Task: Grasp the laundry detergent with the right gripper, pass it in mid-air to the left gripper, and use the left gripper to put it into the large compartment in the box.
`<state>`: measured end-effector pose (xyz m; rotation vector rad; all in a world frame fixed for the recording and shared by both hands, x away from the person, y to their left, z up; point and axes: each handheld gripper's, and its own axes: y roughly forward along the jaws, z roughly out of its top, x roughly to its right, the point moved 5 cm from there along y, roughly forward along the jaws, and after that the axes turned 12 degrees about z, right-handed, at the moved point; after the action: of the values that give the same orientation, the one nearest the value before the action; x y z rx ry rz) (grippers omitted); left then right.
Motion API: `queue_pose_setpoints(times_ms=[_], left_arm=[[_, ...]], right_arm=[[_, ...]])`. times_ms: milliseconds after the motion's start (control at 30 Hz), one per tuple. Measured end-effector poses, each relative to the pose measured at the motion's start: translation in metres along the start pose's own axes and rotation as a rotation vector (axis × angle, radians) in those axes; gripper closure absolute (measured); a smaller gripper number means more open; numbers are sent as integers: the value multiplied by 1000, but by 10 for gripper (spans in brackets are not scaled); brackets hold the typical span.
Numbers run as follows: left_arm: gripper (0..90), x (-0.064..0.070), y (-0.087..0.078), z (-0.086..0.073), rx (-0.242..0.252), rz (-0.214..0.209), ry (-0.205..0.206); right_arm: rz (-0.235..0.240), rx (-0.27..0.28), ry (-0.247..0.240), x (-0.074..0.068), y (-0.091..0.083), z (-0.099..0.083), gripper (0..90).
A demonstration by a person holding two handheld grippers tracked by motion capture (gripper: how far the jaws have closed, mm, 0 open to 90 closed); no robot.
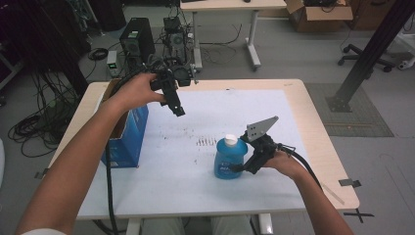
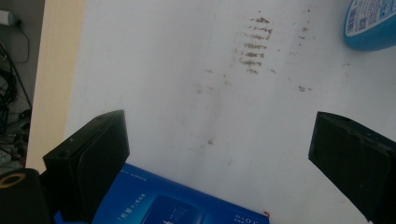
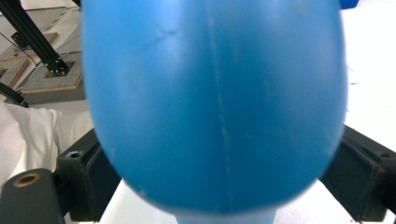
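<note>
Black left gripper (image 1: 177, 108) and right gripper (image 1: 240, 169), thick black cables, grey three-cornered plate.

Even, diffuse overhead light, moderately bright, with a dim floor toward 10 o'clock in the high view; the white mat (image 1: 195, 147) shows no glare, and the blue bottle (image 1: 229, 159) casts only a faint, soft shadow. In the right gripper view the bottle's body (image 3: 215, 102) is close and out of focus, its edges smeared. The left gripper view is slightly soft, its jaws dark and underexposed.

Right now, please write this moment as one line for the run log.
right gripper: shut on upright blue plastic bottle with white cap | left gripper: open, above blue cardboard box | white table mat: stained
</note>
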<state>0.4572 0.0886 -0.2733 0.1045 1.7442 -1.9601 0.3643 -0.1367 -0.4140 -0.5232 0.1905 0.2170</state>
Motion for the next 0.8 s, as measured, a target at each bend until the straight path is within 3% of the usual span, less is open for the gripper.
queue_pose_setpoints(times_ms=[800], left_arm=[[56, 0, 0, 0, -2, 1, 4]], right_arm=[[10, 4, -55, -2, -1, 3, 297]])
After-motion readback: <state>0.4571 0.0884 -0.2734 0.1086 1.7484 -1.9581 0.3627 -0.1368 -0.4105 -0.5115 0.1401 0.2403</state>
